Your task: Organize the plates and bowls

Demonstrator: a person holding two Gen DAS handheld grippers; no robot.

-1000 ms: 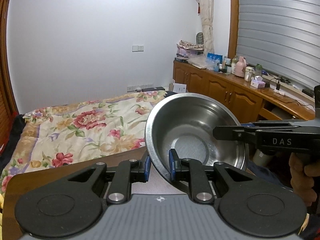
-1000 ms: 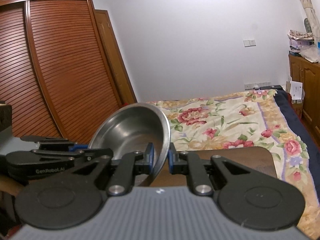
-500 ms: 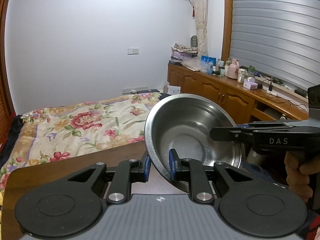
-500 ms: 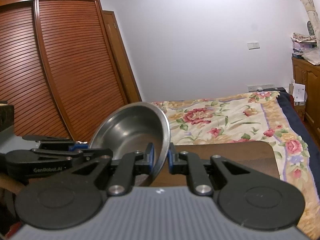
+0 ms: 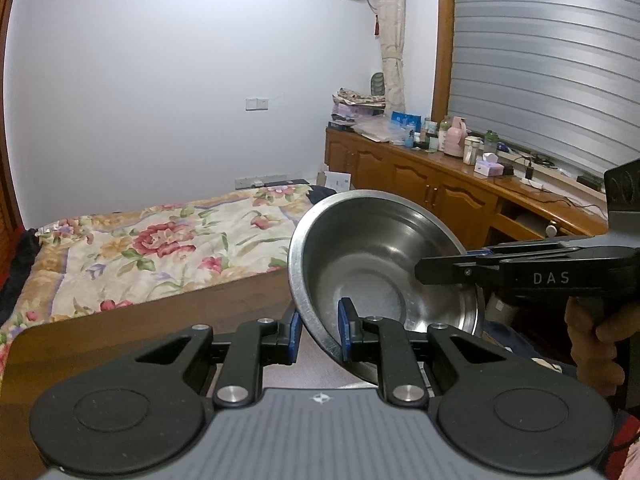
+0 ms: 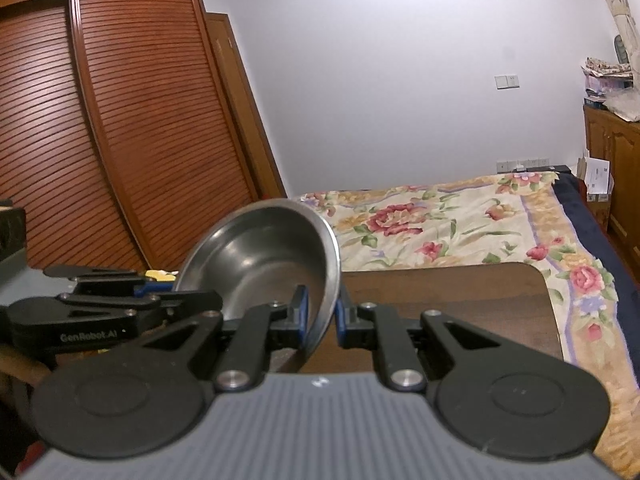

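Note:
A steel bowl (image 5: pixel 380 272) hangs tilted above a dark wooden table (image 5: pixel 120 328), held by both grippers on opposite sides of its rim. My left gripper (image 5: pixel 319 332) is shut on the near rim, its blue pads pressing the wall from inside and outside. The right gripper (image 5: pixel 440 270) comes in from the right and clamps the far rim; a hand holds its grip. In the right wrist view the bowl (image 6: pixel 260 256) leans left, my right gripper (image 6: pixel 322 316) is shut on its rim, and the left gripper (image 6: pixel 160 288) grips the other side.
A bed with a floral blanket (image 6: pixel 440 224) lies beyond the table (image 6: pixel 460 300). Louvred wardrobe doors (image 6: pixel 120 140) stand at the left. A wooden sideboard (image 5: pixel 440 188) with several bottles and boxes runs along the right wall under a shutter.
Both grippers have carried the bowl together a short way across the room; the bed and walls have shifted slightly in both views. Both grips on the rim are unchanged.

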